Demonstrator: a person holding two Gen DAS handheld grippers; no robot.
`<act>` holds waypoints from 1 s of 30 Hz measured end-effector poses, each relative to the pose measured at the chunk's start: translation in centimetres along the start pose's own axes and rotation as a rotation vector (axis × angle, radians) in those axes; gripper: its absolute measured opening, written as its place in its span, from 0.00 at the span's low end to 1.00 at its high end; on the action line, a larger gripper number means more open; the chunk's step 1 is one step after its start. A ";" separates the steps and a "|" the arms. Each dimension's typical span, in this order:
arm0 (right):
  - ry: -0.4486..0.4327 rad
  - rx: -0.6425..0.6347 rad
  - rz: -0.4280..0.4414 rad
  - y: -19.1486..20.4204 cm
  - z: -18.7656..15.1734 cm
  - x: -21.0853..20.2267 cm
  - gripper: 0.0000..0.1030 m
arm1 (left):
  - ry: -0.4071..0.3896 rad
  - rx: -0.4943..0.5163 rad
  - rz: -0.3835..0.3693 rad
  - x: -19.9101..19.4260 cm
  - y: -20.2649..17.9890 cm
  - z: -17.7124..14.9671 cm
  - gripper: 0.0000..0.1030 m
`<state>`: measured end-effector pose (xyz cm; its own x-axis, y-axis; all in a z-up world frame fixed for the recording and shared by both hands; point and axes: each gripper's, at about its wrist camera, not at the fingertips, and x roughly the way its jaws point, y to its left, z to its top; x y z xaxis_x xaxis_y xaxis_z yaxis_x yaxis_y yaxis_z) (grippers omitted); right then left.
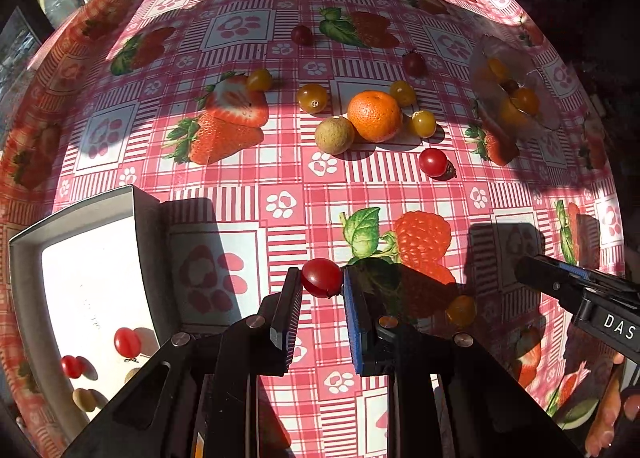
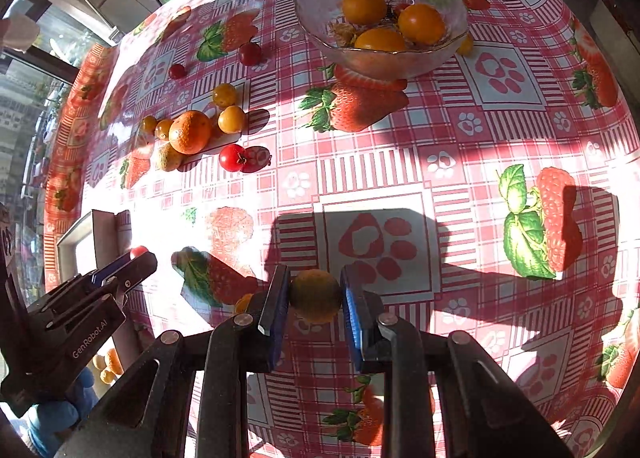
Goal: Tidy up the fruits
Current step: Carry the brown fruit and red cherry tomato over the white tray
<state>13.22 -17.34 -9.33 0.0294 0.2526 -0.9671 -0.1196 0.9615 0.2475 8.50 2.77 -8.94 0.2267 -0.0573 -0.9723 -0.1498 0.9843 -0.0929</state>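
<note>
Sunlit counter [image 1: 280, 178] under a pink checked strawberry-print cloth. Left gripper [image 1: 322, 278] clamped on a red cherry tomato [image 1: 322, 278], lower centre of its view, beside a white box [image 1: 72, 258] at lower left holding red tomatoes. Right gripper [image 2: 315, 294] clamped on a yellow-orange cherry tomato [image 2: 315, 296], lower centre. Glass bowl [image 2: 384, 58] with yellow tomatoes at top. Loose mandarin [image 2: 190, 132], yellow and red tomatoes at left of the right view.
</note>
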 end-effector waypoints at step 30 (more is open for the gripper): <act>0.061 -0.313 0.123 23.1 -1.1 3.2 0.27 | -0.056 -0.174 0.164 -4.6 17.6 -3.2 0.22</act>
<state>9.42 5.53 -6.76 -0.0621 0.3488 -0.9351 -0.4172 0.8421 0.3418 1.74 19.81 -6.83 0.2375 0.1150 -0.9646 -0.3514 0.9359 0.0250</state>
